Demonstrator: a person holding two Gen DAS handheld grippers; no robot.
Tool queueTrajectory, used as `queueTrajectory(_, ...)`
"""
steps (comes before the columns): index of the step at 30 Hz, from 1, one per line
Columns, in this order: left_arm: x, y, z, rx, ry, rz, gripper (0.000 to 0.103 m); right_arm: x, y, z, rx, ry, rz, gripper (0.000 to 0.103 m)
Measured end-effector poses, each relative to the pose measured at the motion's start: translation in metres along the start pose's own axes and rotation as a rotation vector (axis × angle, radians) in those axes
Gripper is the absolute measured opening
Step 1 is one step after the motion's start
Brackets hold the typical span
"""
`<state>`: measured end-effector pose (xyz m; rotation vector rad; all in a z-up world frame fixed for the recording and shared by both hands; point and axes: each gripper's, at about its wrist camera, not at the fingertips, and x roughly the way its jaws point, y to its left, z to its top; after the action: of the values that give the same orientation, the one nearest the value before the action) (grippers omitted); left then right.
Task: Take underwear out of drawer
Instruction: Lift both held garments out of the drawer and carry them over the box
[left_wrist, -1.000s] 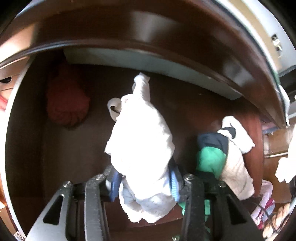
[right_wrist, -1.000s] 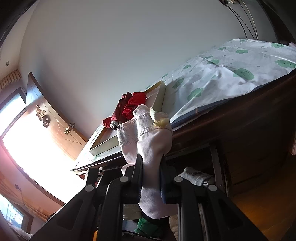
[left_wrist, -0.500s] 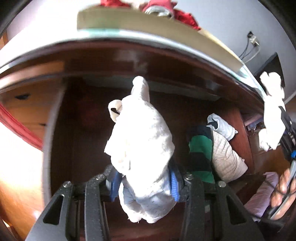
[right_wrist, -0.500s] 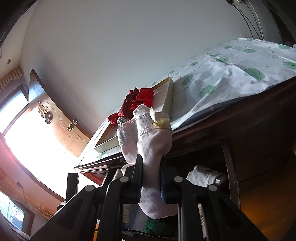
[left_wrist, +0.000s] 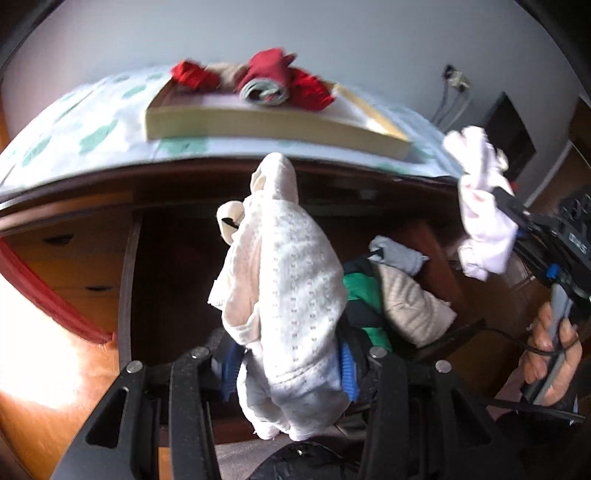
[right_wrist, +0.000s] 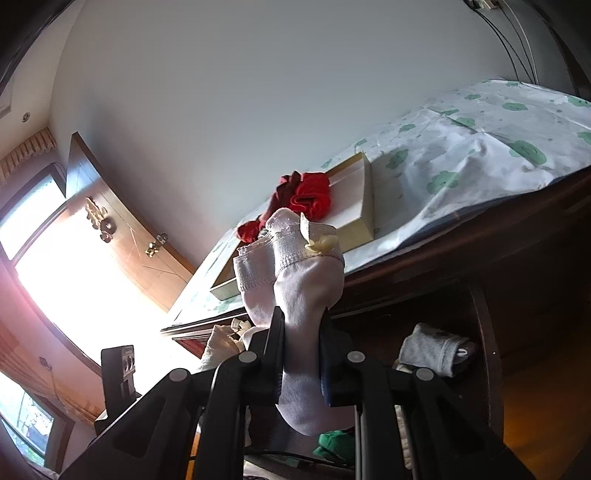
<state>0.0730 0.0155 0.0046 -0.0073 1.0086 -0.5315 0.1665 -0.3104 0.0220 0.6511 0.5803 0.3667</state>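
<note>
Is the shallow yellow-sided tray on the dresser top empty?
No: the shallow yellow-sided tray already holds red rolled garments and a grey rolled one, seen plainly in the left wrist view.

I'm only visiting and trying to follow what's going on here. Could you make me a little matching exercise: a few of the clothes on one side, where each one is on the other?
Things:
1. cream dotted garment
2. pale pink garment
3. red clothes
4. green garment

Places:
A. in the shallow tray on the dresser top
B. clamped in the right gripper
C. lying in the open drawer
D. clamped in the left gripper

Pairs: 1-D, 2-B, 3-A, 4-C
</note>
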Motion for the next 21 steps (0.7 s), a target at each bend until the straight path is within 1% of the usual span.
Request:
queueTrajectory(2, -0.015, -0.003, 0.003, 0.020, -0.021, -0.008, 0.042, -0.002, 0.006, 0.001, -0.011, -0.006, 0.006, 0.017)
queueTrajectory(6, -0.033, -0.011, 0.014, 0.034, -0.073, -0.038, 0.042, -0.003, 0.014, 0.003, -0.018, -0.009, 0.014, 0.017)
queueTrajectory(9, -0.046, -0.017, 0.023, 0.051, -0.109, -0.029, 0.042, -0.004, 0.017, 0.006, -0.009, -0.009, 0.023, 0.017)
queueTrajectory(17, -0.068, -0.034, 0.045, 0.109, -0.189, -0.023, 0.042, -0.016, 0.027, 0.018, -0.016, -0.049, 0.038, 0.017)
queueTrajectory(21, -0.070, -0.040, 0.062, 0.128, -0.216, -0.030, 0.042, -0.018, 0.035, 0.027, -0.035, -0.071, 0.043, 0.017)
